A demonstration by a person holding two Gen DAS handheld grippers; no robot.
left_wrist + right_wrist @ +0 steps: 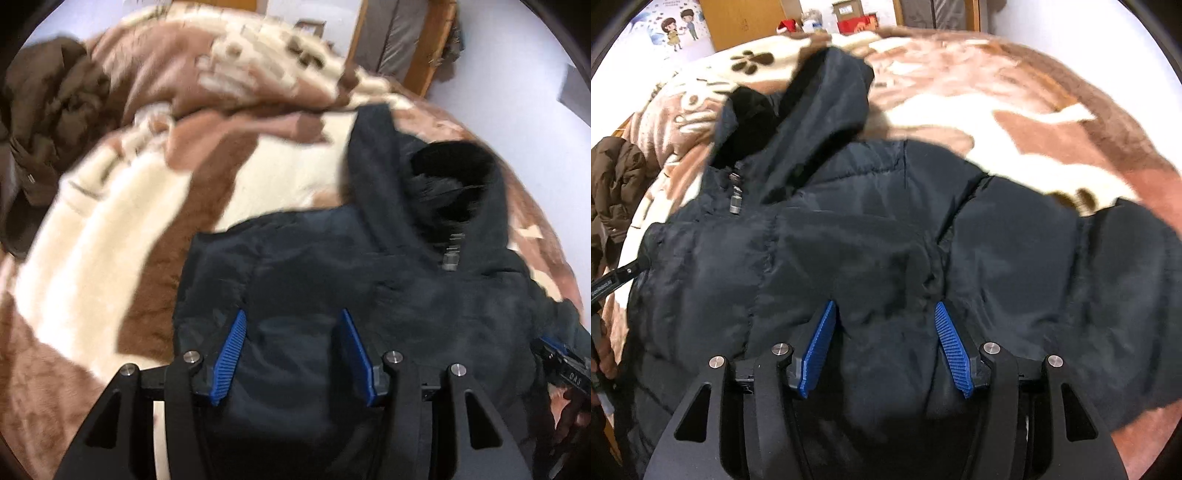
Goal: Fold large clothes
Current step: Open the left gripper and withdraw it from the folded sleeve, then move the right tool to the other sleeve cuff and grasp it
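A dark hooded jacket (pixel 871 236) lay front-up on the patterned blanket (pixel 110 229). The left gripper (pixel 293 317) and right gripper (pixel 884 308) both hung over it, jaws spread wide, gripping nothing.

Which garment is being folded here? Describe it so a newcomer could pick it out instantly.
On the bed covered by the brown-and-cream fleece blanket, look directly ahead of the two open grippers. The dark navy hooded puffer jacket lies spread there, with a metal zipper pull at the collar. Unlike the crumpled brown coat at the bed's edge, it is navy and laid flat.
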